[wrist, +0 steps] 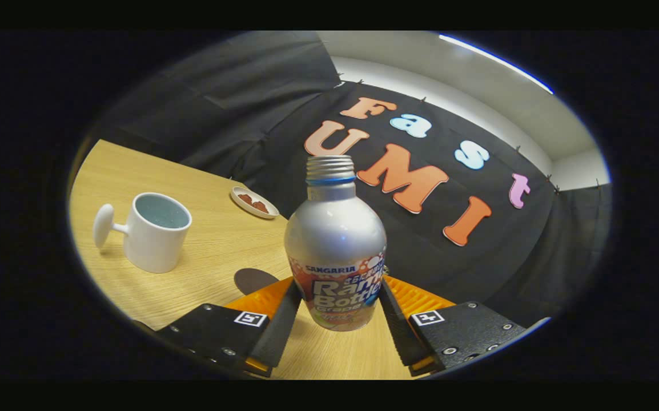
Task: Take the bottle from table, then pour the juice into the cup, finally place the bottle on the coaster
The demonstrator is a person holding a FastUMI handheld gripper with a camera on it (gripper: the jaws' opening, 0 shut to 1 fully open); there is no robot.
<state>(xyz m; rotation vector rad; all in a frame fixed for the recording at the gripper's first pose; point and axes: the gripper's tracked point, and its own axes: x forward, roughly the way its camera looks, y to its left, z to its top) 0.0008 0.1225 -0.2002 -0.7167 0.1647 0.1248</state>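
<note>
Gripping bottle (pixel 336 245), uncapped, upright between tongs (pixel 338 302), both fingers pressed to its lower sides, just above worktop (pixel 215 251). Cup (pixel 155 231) beyond, to left; dark coaster (pixel 255 279) nearer. Risk: spilling if tilted before reaching cup; slipping on smooth metal. Liquid level unseen; bottle base contact unclear.

the silver metal bottle (pixel 335 245) fills the gap between the gripper (pixel 336 311) fingers. bare wooden table (pixel 215 251) lies open toward the white mug (pixel 155 231); a small white dish (pixel 254 202) sits by the far edge.
</note>
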